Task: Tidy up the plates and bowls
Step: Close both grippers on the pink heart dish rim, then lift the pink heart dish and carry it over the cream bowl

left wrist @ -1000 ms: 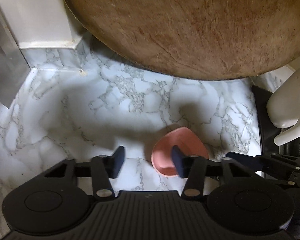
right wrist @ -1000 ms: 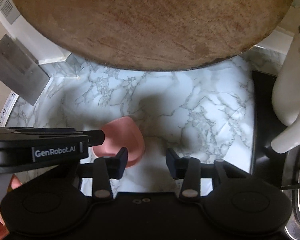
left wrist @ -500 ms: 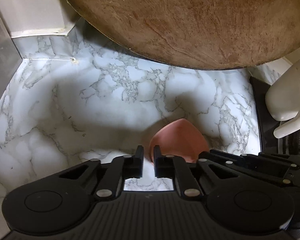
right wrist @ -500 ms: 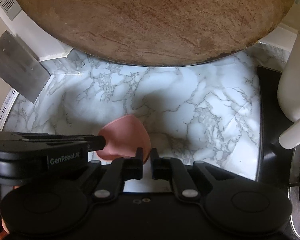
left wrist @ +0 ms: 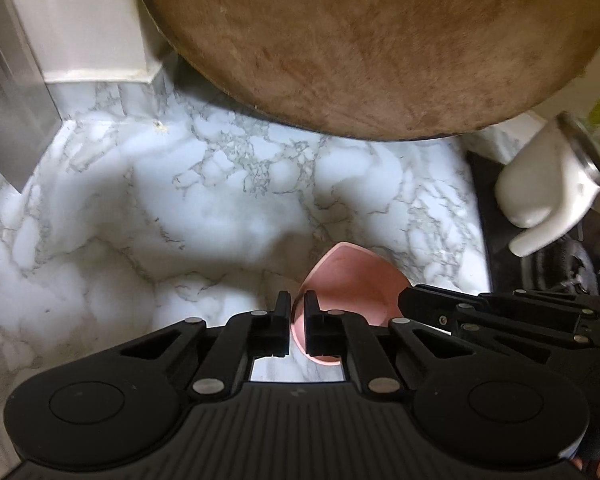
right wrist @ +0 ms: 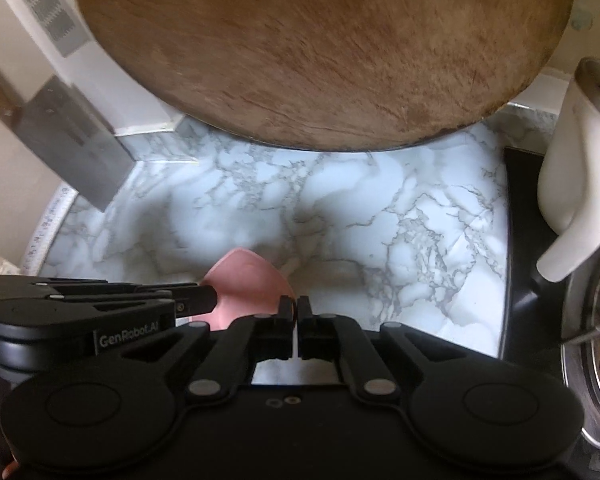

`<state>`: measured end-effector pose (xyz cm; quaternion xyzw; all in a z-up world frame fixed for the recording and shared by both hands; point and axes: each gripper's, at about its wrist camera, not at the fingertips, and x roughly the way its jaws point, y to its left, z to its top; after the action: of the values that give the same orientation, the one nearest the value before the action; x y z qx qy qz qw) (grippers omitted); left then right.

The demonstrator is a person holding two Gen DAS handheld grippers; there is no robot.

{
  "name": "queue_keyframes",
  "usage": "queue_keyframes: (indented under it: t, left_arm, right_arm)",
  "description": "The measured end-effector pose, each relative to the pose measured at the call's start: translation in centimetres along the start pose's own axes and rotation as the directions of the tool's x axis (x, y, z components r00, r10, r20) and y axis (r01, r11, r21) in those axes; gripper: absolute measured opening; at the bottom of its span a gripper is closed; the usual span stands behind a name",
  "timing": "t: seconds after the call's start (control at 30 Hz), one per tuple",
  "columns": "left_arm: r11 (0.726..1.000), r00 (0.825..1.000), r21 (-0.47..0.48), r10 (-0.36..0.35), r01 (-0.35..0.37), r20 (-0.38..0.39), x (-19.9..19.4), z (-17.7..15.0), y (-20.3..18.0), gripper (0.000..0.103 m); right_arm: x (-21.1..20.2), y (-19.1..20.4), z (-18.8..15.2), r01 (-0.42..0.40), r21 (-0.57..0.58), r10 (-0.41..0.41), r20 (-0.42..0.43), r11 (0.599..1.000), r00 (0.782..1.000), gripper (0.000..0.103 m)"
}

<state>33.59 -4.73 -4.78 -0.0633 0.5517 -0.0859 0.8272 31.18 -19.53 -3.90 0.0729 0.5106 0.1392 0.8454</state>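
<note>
Pink bowl (left wrist: pixel 350 286) gets pinched on opposite rims by left claw (left wrist: pixel 297 306) and right claw (right wrist: pixel 297 307), presumably so it lifts level.

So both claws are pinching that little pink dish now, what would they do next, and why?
Probably lift it slowly, both together. The left gripper and right gripper each look shut on opposite rims of the pink bowl, which seems low over the marble counter; uneven lifting could tip it.

Kitchen: marble counter (right wrist: pixel 380 208), cleaver (right wrist: pixel 72 144).
</note>
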Motion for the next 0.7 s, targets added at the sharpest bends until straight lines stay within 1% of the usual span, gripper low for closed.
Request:
queue_keyframes:
  t: [0.2, 0.27, 0.47, 0.6, 0.7]
  left_arm:
    - [1.000, 1.000, 0.028, -0.008, 0.007, 0.014, -4.3, -1.5, 0.2, 0.006]
    - [0.999, 0.999, 0.032, -0.019, 0.018, 0.026, -5.6, -2.0, 0.3, 0.006]
    - [0.998, 0.998, 0.059, -0.022, 0.018, 0.064, -9.7, -3.8, 0.9, 0.006]
    - [0.998, 0.997, 0.067, -0.017, 0.012, 0.075, -12.0, -5.2, 1.9, 0.006]
    - [0.998, 0.997, 0.063, -0.018, 0.013, 0.078, -13.2, -6.6, 3.0, 0.006]
  right_arm:
    - [-3.8, 2.5, -1.0, -0.008, -0.040, 0.009, 0.032, 0.999, 0.999, 0.003]
    - [-4.8, 3.2, -1.4, -0.006, -0.047, 0.008, 0.041, 0.999, 0.999, 0.003]
    - [-7.7, 6.0, -2.8, -0.016, -0.070, 0.021, 0.070, 0.997, 0.997, 0.003]
    - [-9.2, 8.1, -3.8, -0.024, -0.085, 0.031, 0.083, 0.996, 0.996, 0.003]
    - [-9.6, 9.6, -4.9, -0.027, -0.099, 0.034, 0.076, 0.995, 0.997, 0.003]
